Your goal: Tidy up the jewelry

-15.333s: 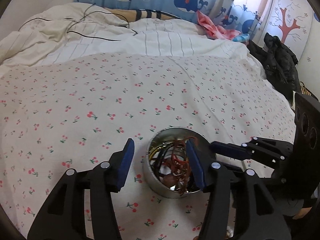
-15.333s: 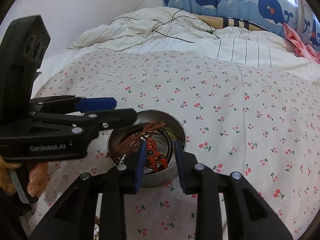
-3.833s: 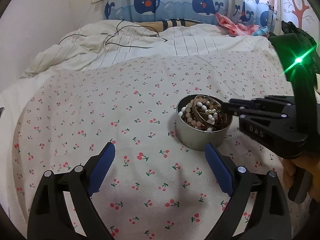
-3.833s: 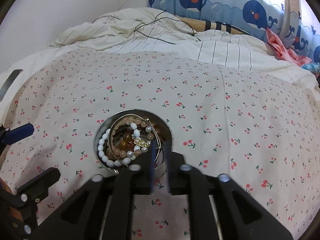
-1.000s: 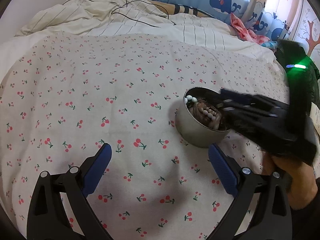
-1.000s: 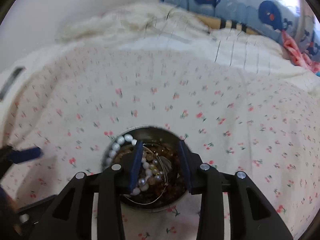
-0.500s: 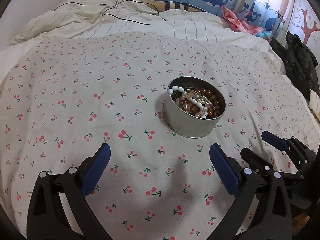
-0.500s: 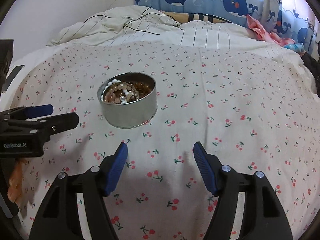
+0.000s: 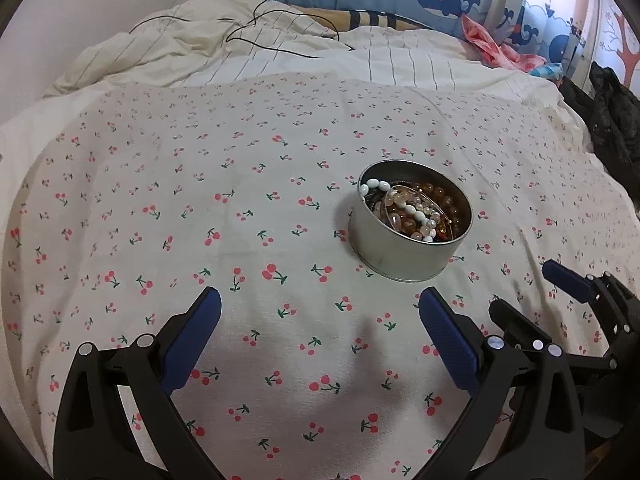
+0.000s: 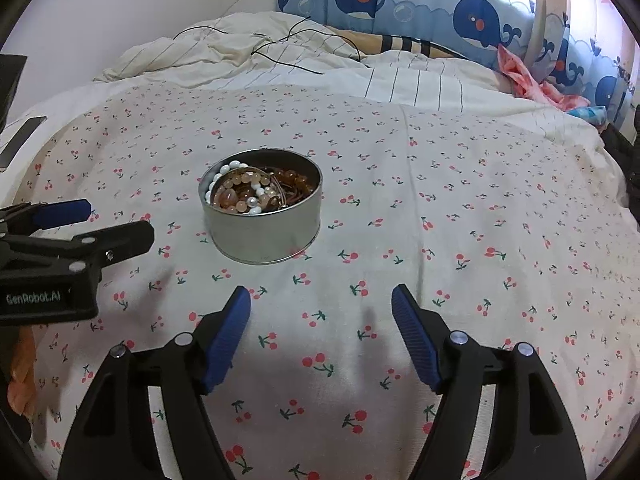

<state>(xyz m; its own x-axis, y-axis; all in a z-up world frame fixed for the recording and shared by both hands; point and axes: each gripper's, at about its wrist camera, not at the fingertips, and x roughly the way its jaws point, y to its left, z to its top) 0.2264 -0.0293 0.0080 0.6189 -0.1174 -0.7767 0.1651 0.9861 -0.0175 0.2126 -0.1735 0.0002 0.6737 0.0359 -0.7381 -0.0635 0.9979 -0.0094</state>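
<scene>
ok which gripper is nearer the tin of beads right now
Left, though only just. The left gripper sits just short of the tin, which lies ahead and slightly right of it. The right gripper, jaws opening and empty, has the tin ahead-left.

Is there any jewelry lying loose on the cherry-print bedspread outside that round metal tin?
No, the beaded bracelets all sit inside the tin, and the bedspread around it shows only its cherry print.
</scene>
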